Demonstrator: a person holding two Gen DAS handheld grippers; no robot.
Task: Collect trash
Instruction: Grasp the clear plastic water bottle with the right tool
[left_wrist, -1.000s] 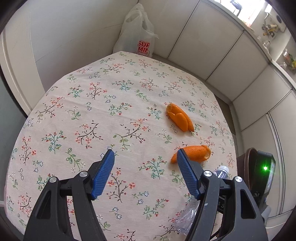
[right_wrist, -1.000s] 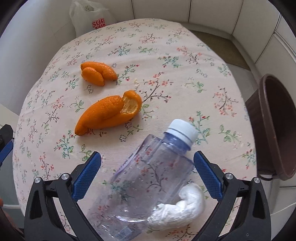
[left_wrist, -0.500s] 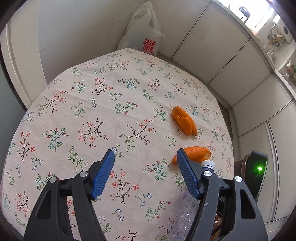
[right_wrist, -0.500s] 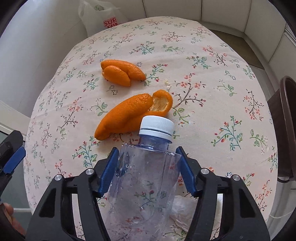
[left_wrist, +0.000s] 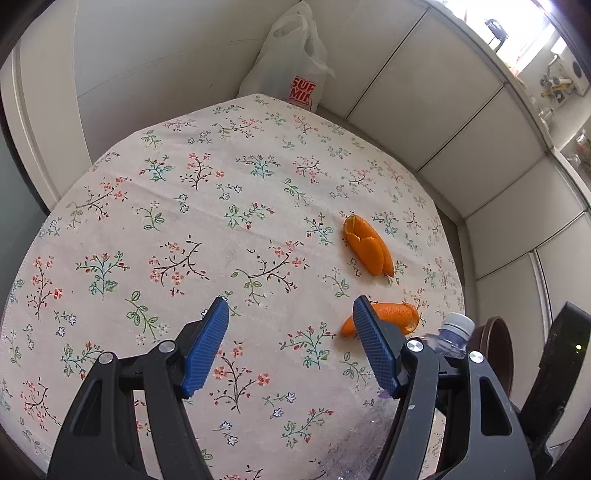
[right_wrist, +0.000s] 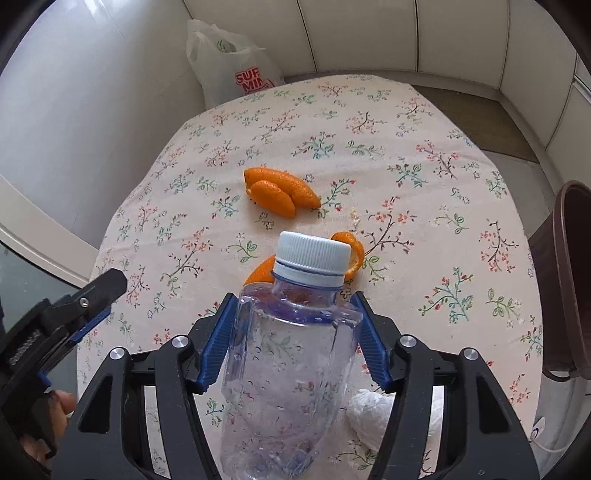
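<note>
Between the right gripper's pads: right gripper (right_wrist: 293, 341) now pinches the clear plastic bottle (right_wrist: 288, 373), which was lying loose a second ago.
Lift: bottle raised off the floral tablecloth (right_wrist: 424, 192).
Left gripper (left_wrist: 290, 347): spread, empty.
Meaning: brown bin (right_wrist: 572, 280) next; orange peels (right_wrist: 280, 192) and crumpled tissue (right_wrist: 369, 413) remain.

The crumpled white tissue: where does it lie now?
In the right wrist view, the tissue lies on the tablecloth at lower right, beside the gripped bottle.

Home kitchen: floral tablecloth (left_wrist: 229, 206), white cabinets (left_wrist: 424, 92).
</note>
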